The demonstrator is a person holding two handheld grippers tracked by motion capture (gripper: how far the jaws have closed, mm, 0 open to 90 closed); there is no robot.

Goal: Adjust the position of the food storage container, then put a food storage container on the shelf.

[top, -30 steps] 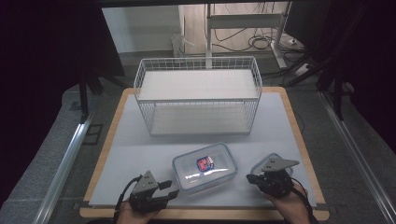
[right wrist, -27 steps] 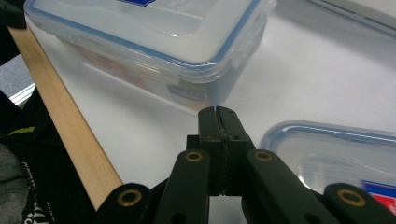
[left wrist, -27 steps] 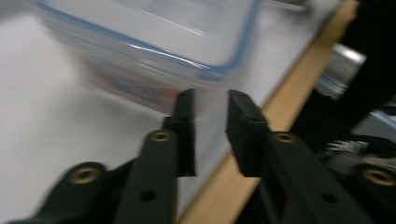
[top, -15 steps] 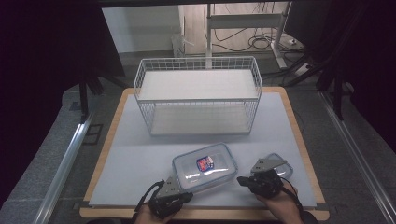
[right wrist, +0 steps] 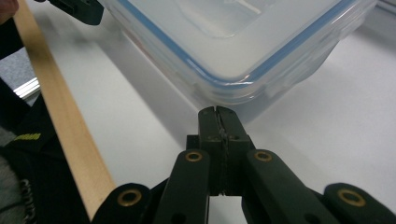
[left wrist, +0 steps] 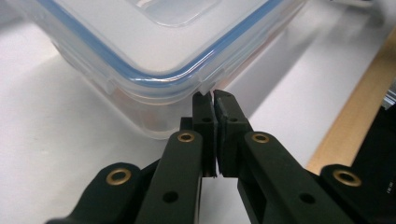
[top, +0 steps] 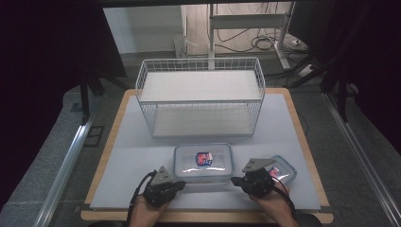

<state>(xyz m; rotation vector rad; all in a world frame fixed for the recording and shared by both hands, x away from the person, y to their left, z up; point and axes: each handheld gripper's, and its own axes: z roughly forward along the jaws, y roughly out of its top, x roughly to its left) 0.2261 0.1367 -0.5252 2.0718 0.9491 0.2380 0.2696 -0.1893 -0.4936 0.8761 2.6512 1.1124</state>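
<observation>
Box (top: 204, 162), clear with a blue-sealed lid, sat on the mat (top: 132, 151) near the front edge, in front of the wire basket (top: 201, 94), with a small red-and-blue item showing through the lid. Flanked in the high view by the left gripper (top: 176, 185) at its near left corner and the right gripper (top: 236, 180) at its near right corner, with a smaller tub (top: 283, 168) just beyond the right hand. In the left gripper view, jaws pressed together on nothing, tips just under the lid's corner lip (left wrist: 205, 84). In the right gripper view, jaws likewise closed and empty, tips just short of the opposite corner (right wrist: 233, 88), touching or not hard to say; wooden table edge (right wrist: 60, 121) alongside. Lid apparently fastened all round, box not lifted; judged an early stage, with any unclipping, opening or moving to the basket all left to do.
</observation>
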